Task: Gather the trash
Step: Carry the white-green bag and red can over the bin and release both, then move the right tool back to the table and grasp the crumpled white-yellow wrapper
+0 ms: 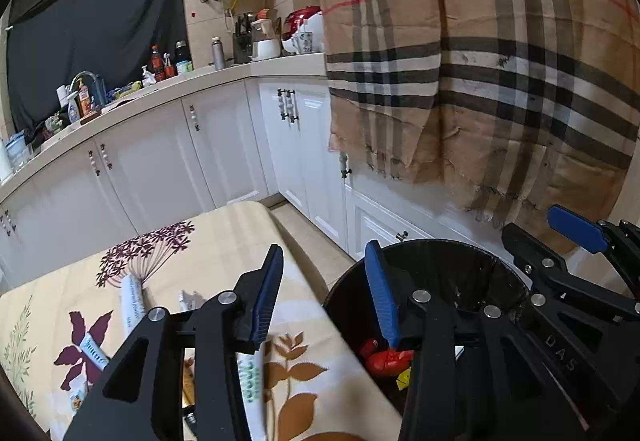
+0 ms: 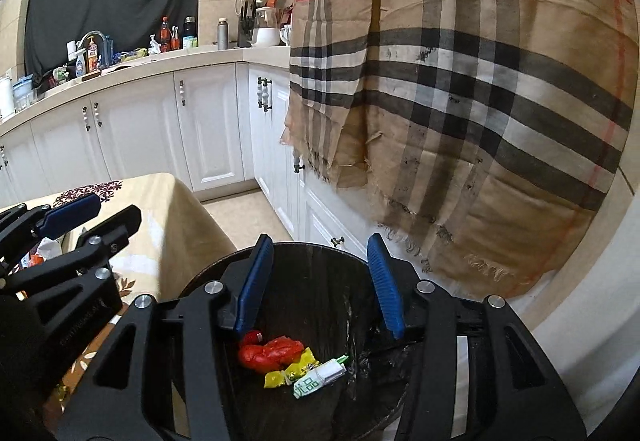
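Note:
A black bin [image 2: 320, 261] with a dark liner stands beside the table. Inside lie red wrappers [image 2: 272, 351], yellow wrappers [image 2: 292, 371] and a white-green carton [image 2: 320, 379]. My right gripper [image 2: 320, 285] is open and empty right above the bin's mouth. My left gripper [image 1: 326, 297] is open and empty, straddling the table's right edge and the bin [image 1: 440, 261]. On the floral tablecloth [image 1: 200, 249] lie white tubes [image 1: 132, 301], a white-green packet [image 1: 250, 377] and small wrappers. The right gripper's finger [image 1: 576, 229] shows at the right in the left wrist view.
White kitchen cabinets [image 1: 160, 161] with a cluttered counter [image 1: 120, 97] run behind. A large plaid cloth [image 2: 480, 81] hangs over the cabinets at the right, down to near the bin. Tan floor tiles [image 2: 244, 213] lie between table and cabinets.

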A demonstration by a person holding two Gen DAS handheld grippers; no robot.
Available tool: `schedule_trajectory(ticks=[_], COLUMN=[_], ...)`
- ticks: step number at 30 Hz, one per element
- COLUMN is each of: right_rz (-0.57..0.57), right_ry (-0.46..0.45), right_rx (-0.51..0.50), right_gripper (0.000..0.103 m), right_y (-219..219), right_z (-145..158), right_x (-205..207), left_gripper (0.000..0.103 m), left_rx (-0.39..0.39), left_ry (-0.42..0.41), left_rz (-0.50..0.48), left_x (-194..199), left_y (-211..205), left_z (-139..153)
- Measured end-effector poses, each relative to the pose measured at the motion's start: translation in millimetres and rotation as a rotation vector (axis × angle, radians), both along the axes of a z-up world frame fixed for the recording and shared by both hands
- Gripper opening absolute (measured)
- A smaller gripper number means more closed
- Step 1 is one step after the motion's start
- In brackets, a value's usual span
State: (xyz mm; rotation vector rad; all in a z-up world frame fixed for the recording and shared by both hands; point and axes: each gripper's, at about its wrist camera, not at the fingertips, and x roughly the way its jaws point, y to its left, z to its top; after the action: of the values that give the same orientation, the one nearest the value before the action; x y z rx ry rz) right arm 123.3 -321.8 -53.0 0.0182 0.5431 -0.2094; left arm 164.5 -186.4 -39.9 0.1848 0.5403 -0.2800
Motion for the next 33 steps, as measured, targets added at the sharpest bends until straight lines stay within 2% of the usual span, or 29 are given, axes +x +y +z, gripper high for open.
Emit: schedule_trajectory(ticks=[7, 15, 24, 33], right_rz=[0.045, 0.157, 0.283, 0.386], right_ry=[-0.009, 0.003, 0.057, 0.147], right_rx=[0.01, 0.058, 0.08, 0.042], right_gripper=[0.048, 0.048, 0.048, 0.048], right_y=[23, 73, 137, 204], right_z=[9, 11, 1, -18], right_x=[-14, -32, -55, -77], left_gripper=[0.049, 0.052, 0.053, 0.053], left_rx=[-0.008, -0.003, 0.018, 0.04], left_ry=[-0.016, -0.029, -0.011, 0.0], left_rz=[0.044, 0.161, 0.326, 0.449], left_x=[-19, -51, -95, -134], left_y=[33, 105, 194, 259], left_z=[12, 19, 11, 1])
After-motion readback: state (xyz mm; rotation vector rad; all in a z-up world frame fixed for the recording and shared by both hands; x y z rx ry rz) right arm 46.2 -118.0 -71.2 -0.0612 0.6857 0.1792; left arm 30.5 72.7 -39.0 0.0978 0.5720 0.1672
